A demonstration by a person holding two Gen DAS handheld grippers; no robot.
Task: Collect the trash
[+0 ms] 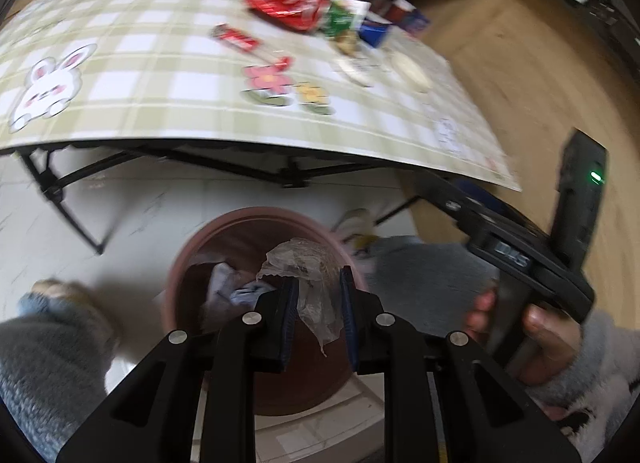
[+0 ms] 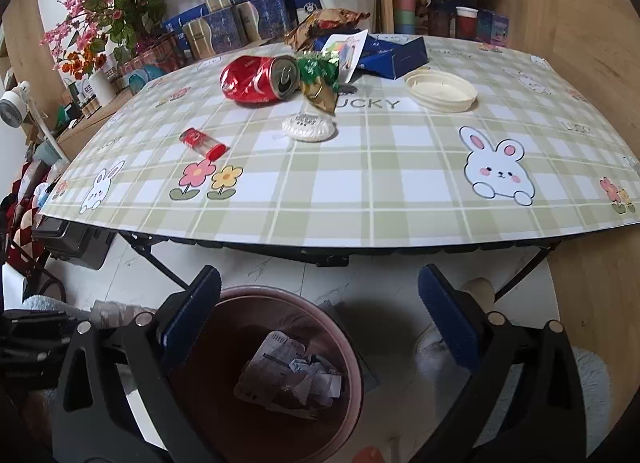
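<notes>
Soft even daylight, heavy fisheye bending at edges, motion blur throughout the left view.

The left gripper [image 1: 318, 317] points steeply downward, jaws nearly closed, pinching a thin item; the right gripper [image 2: 320, 317] tilts downward, jaws spread wide, empty.

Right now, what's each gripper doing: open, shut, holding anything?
Left gripper: shut on a clear wrapper, above the bin.
Right gripper: open, empty, above the bin.
</notes>
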